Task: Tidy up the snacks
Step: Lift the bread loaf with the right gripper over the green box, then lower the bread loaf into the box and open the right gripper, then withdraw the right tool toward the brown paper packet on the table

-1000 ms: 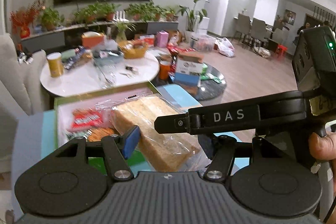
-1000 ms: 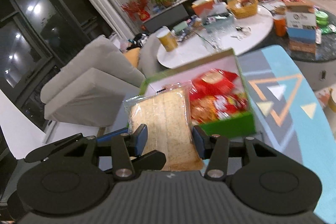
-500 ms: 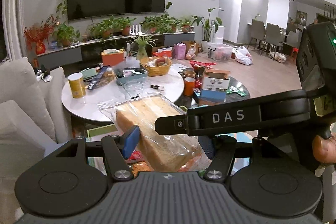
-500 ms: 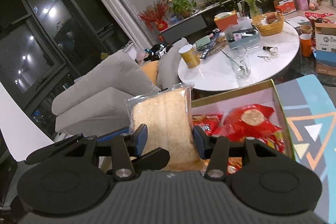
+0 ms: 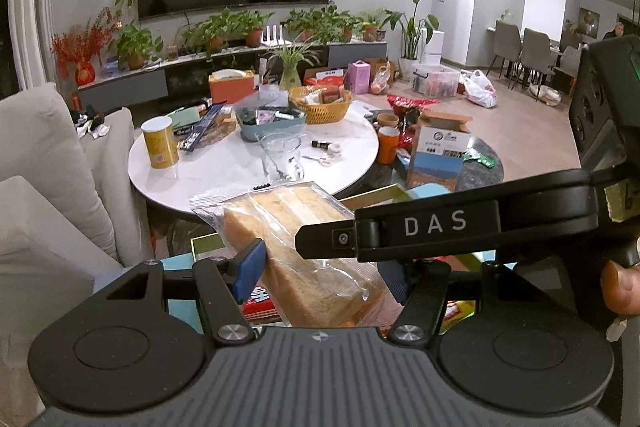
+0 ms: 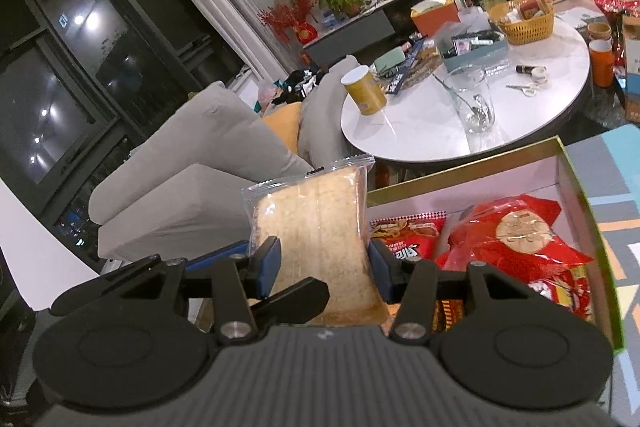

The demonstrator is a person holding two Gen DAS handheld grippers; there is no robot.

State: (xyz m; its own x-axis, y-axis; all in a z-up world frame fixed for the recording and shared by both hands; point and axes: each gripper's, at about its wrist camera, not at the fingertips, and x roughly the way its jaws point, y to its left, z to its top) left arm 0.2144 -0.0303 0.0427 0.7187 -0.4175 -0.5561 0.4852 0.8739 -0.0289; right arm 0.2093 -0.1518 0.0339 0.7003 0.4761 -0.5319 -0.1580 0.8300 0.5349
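Bread: clear zip bag of sliced sandwich bread (image 6: 316,227), lifted above the near-left corner of the box.
Right tool (image 6: 324,269): blue pads pressed against both sides of the bag.
Left tool (image 5: 320,263): partly closed around the same bag; contact on its far side is hidden.
Box: green-rimmed, white-lined box (image 6: 460,179).
Red snack packets (image 6: 516,239): inside the box, right of the bread.

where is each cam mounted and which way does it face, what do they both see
Left wrist: on the left claw, facing the TV wall and round table; shows its fingers, the right claw's arm crossing, a thumb.
Right wrist: on the right claw, facing the sofa, window and snack box; shows its fingers.
Shared: bagged bread between both claws, the table, the yellow can.
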